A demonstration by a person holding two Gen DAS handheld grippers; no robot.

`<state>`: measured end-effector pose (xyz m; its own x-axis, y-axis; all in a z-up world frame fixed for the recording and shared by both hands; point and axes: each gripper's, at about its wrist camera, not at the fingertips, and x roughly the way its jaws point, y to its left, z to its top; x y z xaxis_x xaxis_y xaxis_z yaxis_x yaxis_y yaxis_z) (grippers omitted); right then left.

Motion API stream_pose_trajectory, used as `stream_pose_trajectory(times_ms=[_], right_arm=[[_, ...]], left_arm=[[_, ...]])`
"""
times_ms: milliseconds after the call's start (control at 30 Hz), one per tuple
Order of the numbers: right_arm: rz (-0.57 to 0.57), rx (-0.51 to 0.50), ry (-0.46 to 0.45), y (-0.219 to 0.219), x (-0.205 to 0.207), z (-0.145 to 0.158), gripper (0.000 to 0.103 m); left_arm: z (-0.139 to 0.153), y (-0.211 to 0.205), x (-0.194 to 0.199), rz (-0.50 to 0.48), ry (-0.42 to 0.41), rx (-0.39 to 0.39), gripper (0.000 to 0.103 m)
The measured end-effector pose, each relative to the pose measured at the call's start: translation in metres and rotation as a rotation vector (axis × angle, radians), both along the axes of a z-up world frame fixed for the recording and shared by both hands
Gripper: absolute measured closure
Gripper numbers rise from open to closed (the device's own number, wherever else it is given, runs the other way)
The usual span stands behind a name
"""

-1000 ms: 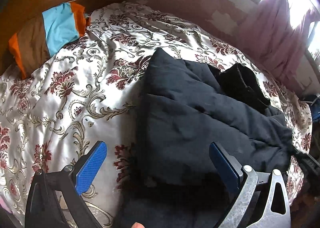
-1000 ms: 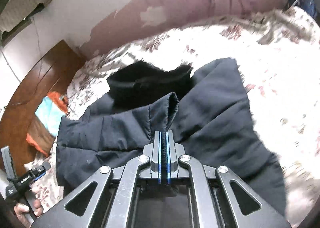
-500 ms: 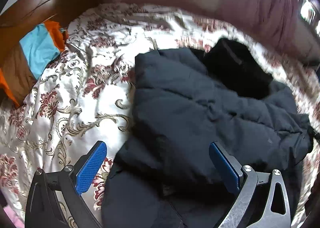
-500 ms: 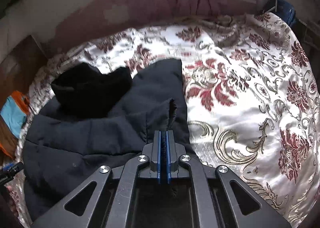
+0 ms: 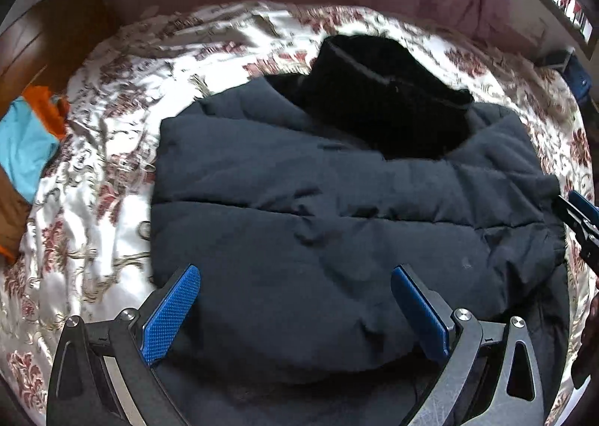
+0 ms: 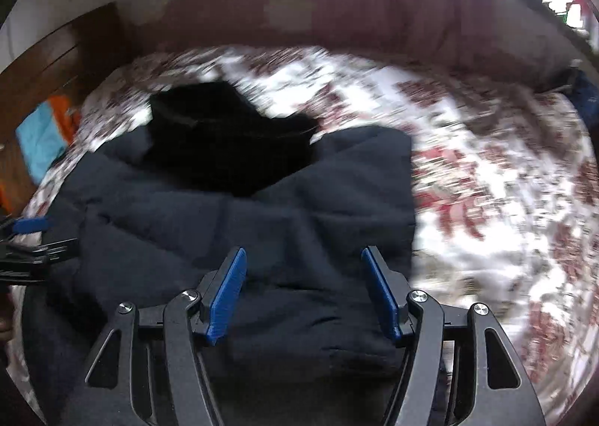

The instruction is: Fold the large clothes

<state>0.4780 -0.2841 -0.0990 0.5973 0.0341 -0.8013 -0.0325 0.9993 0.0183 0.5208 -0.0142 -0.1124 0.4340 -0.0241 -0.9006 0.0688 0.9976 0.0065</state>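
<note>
Navy quilted jacket (image 5: 337,224) fills the middle of both frames on the floral bedspread (image 5: 93,171), long axis running left to right, black hood (image 5: 389,96) toward the top. Left gripper (image 5: 295,310) and right gripper (image 6: 303,291) hover spread and empty over its lower edge, about equally near.
</note>
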Motion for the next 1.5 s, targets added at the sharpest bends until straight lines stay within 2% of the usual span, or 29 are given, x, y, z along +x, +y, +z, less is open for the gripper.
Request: stream_pose_trajectory(times_ms=[67,133,233,333,533,833,967,1100,1167,1300,1400,1500], right_arm=[[0.071,0.023,0.044,0.012,0.007,-0.014,0.045],[0.124,0.034,0.083,0.021,0.010,-0.026,0.045],[0.183,0.064,0.158,0.031,0.015,-0.048,0.045],[0.204,0.018,0.207,0.037,0.015,-0.068,0.045],[0.226,-0.010,0.184,0.040,0.009,-0.084,0.044],[0.236,-0.044,0.141,0.045,0.004,-0.091,0.043],[0.209,0.097,0.151,0.028,0.007,-0.070,0.043],[0.179,0.161,0.077,0.009,0.014,-0.034,0.042],[0.163,0.183,0.030,-0.002,0.025,-0.016,0.036],[0.148,0.224,0.043,-0.011,0.071,-0.005,0.036],[0.092,0.348,0.082,-0.022,0.103,-0.004,0.036],[0.016,0.418,0.111,-0.032,0.127,-0.009,0.036]], left_arm=[[-0.012,-0.005,0.004,-0.006,0.029,0.028,0.001],[-0.022,-0.012,0.006,-0.026,0.049,0.092,0.001],[-0.029,-0.021,0.004,-0.054,0.051,0.161,0.000],[-0.038,-0.027,0.004,-0.076,0.060,0.215,0.000],[-0.052,-0.033,0.010,-0.078,0.081,0.257,0.000],[-0.067,-0.038,0.013,-0.070,0.050,0.285,0.000],[-0.056,-0.029,0.014,-0.051,0.038,0.216,0.000],[-0.030,-0.008,0.012,-0.033,-0.026,0.020,0.000],[-0.016,0.002,0.017,-0.021,-0.073,-0.038,0.000],[0.006,0.013,0.051,0.010,-0.131,-0.164,0.000],[0.009,0.004,0.088,-0.015,-0.116,-0.200,0.000],[0.012,-0.003,0.123,-0.040,-0.134,-0.198,0.000]])
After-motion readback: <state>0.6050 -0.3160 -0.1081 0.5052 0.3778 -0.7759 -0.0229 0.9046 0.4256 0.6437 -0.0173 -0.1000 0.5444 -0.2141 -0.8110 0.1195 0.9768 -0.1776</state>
